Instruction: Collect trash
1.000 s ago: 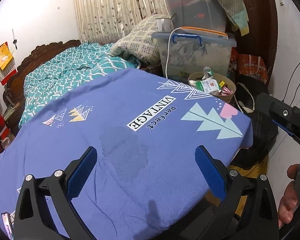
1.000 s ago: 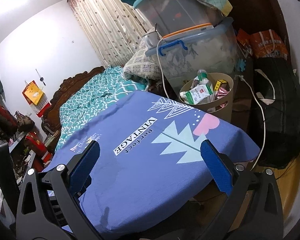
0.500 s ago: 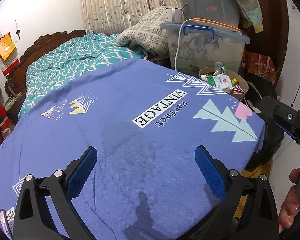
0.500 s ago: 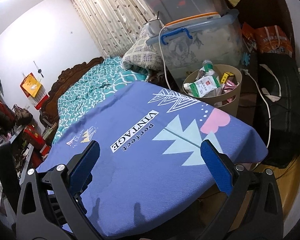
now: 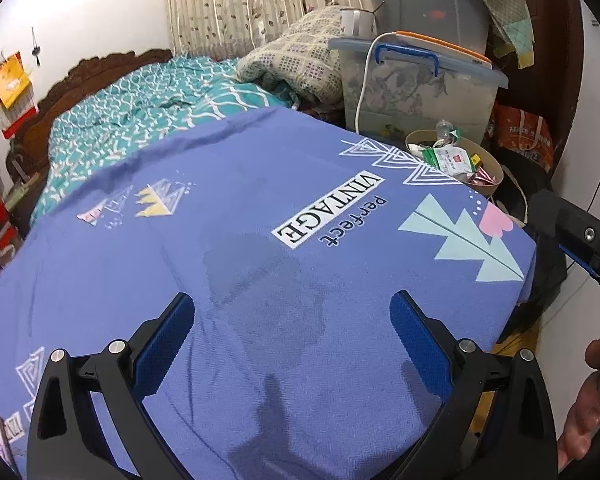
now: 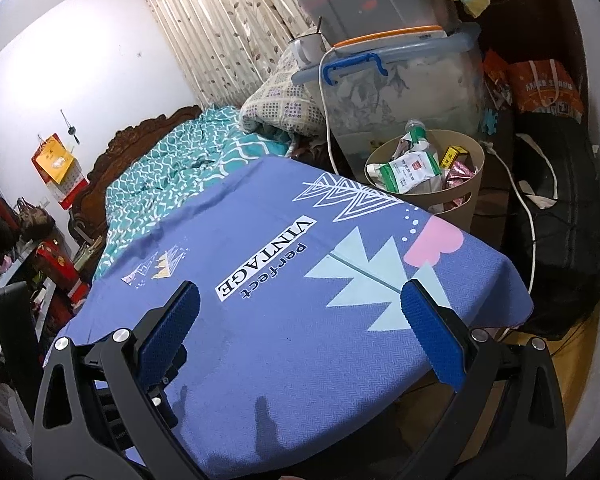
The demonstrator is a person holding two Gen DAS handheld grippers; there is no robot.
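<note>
Both the left gripper (image 5: 292, 312) and the right gripper (image 6: 300, 300) have black triangular-cutout frames, silver screws at the joints and textured blue finger pads (image 5: 416, 344); a bare hand (image 5: 584, 408) shows.

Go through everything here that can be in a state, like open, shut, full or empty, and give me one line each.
Left gripper: open, holding nothing.
Right gripper: open, holding nothing.
Trash basket: upright, filled with wrappers and a bottle.
Blue tablecloth: spread flat, no trash on it, a damp-looking patch near the left gripper.
Lower storage bin: lid on.
Curtain: drawn shut.
White cable: hanging down the bin's front.
</note>
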